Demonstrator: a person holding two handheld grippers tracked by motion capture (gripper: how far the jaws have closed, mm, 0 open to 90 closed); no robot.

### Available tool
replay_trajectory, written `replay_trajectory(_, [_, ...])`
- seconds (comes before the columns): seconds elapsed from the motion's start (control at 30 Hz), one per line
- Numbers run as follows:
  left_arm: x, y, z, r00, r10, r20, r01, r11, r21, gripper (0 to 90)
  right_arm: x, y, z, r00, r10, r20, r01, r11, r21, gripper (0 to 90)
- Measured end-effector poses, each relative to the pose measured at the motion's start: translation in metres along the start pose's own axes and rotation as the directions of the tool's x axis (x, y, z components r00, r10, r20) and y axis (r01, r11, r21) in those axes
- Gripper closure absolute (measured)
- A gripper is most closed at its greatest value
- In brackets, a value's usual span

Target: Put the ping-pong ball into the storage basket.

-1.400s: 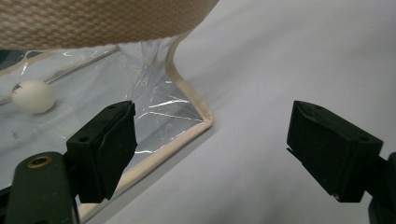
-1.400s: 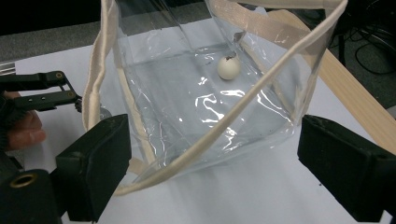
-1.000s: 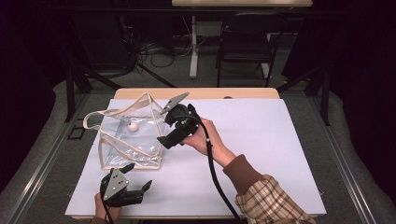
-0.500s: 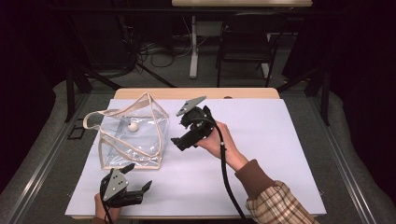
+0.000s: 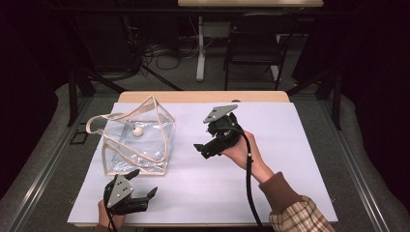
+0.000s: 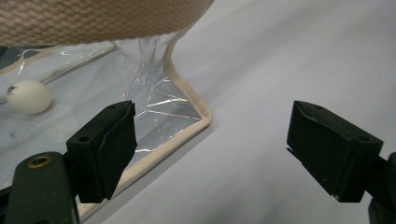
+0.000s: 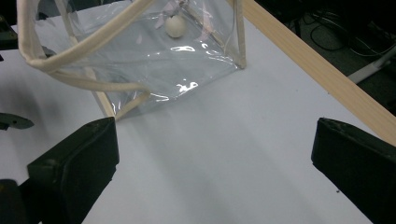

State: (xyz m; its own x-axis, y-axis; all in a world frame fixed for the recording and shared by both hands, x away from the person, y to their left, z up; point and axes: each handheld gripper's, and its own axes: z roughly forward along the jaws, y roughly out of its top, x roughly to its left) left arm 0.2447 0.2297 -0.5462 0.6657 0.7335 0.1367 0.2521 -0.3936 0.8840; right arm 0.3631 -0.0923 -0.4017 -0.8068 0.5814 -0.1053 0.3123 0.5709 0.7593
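- The clear bag (image 5: 138, 145) stands on the white table cover (image 5: 290, 193), with a small white ball (image 5: 138, 130) inside it.
- We judge the bag light, its plastic walls soft and slippery, so they would buckle under a pinch.
- The woven cream strap (image 7: 88, 44) and stitched trim look like the firmest places to take hold.
- Our left gripper (image 5: 145, 199) sits just in front of the bag, released and holding nothing.
- Our right gripper (image 5: 200, 147) hangs to the right of the bag, spread wide and empty.
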Motion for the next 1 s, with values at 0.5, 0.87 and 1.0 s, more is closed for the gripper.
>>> replay_trajectory(0.5, [0.000, 0.000, 0.001, 1.0000, -0.001, 0.005, 0.001, 1.0000, 0.006, 16.1, -0.008, -0.040, -0.023, 0.9985, 0.024, 0.049, -0.023, 1.000, -0.018, 1.1])
replay_trajectory(0.87, [0.000, 0.000, 0.002, 1.0000, -0.002, 0.008, 0.002, 0.9999, 0.011, 16.1, -0.014, -0.065, -0.035, 0.9960, 0.052, 0.073, -0.050, 0.998, -0.030, 1.1])
replay_trajectory(1.0, [0.000, 0.000, 0.002, 1.0000, 0.000, 0.006, 0.000, 0.9999, 0.011, 16.1, -0.014, -0.073, -0.038, 0.9954, 0.055, 0.079, -0.052, 0.998, -0.034, 1.3])
